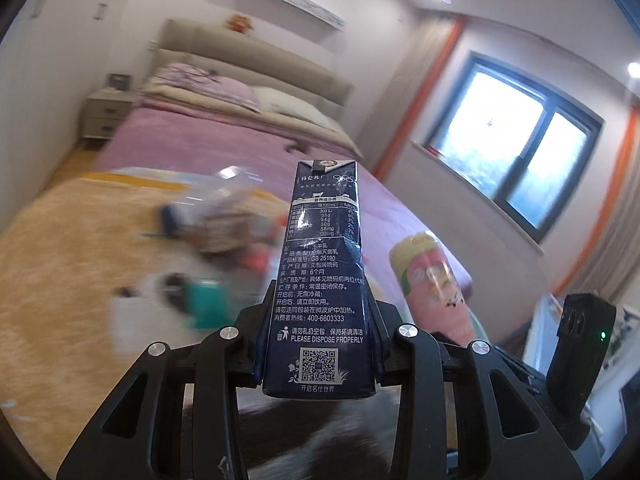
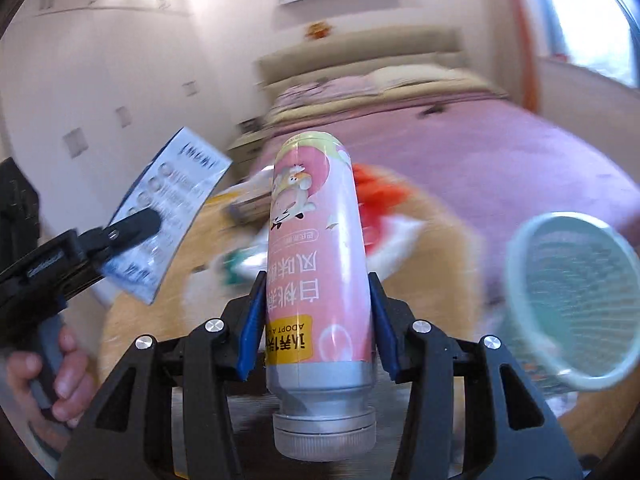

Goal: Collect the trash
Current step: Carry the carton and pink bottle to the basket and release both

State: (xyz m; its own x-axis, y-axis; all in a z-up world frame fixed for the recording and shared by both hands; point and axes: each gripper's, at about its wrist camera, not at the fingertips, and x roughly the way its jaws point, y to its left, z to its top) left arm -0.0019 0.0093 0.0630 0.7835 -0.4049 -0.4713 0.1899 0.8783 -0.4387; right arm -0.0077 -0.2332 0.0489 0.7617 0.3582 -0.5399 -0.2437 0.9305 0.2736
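Observation:
My left gripper (image 1: 320,312) is shut on a dark blue milk carton (image 1: 324,264), which stands upright between the fingers with its printed side facing the camera. My right gripper (image 2: 318,284) is shut on a pink drink bottle (image 2: 316,248); its silver cap end points toward the camera. In the right wrist view the left gripper (image 2: 140,222) and its carton (image 2: 172,208) show at the left, held by a person's hand (image 2: 52,372). The pink bottle (image 1: 432,280) also appears right of the carton in the left wrist view.
A blurred heap of wrappers and bottles (image 1: 224,232) lies on a tan fuzzy blanket (image 1: 72,264) over a bed with a pink cover (image 1: 208,140). A pale green mesh basket (image 2: 576,304) sits close at the right. A nightstand (image 1: 106,114) and a window (image 1: 516,148) flank the bed.

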